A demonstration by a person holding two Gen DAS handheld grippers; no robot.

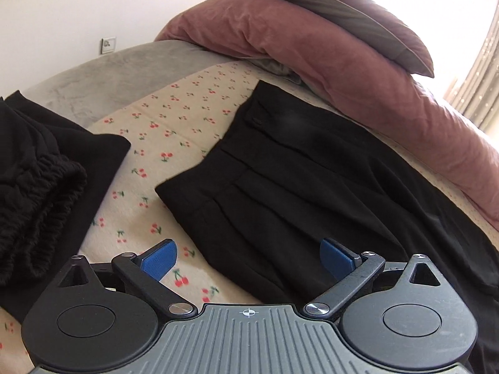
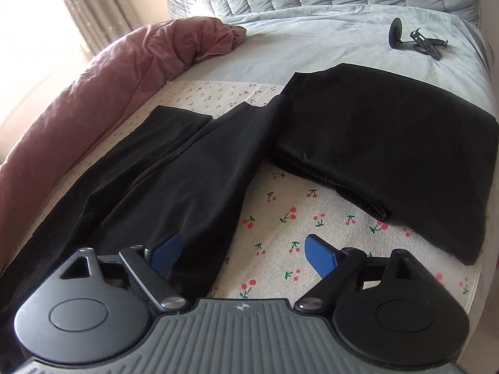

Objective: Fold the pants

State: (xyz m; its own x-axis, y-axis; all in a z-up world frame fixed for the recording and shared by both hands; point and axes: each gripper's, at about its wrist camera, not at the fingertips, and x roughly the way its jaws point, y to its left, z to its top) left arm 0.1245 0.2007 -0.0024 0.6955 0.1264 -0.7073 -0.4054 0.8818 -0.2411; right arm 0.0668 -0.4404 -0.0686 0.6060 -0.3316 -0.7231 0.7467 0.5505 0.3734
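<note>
Lying spread out on the cherry-print sheet (image 2: 312,227) of the bed, the pants (image 1: 296,193) have their waistband toward the pink duvet (image 1: 327,59) and their legs splayed apart in the right wrist view, not yet folded. The left claw (image 1: 248,254) hangs released just over the pleated hip, empty; the right claw (image 2: 243,254) is likewise spread wide and empty, one finger over a leg's edge, the other over bare sheet. A second black garment (image 2: 389,143), already folded, sits just beside the legs, one hem touching or overlapping it. That, I reckon, is the trouble: a pinch there could catch both pieces. The slick, dark fabric may also let a claw take only the top layer, so the fold drags crooked.
</note>
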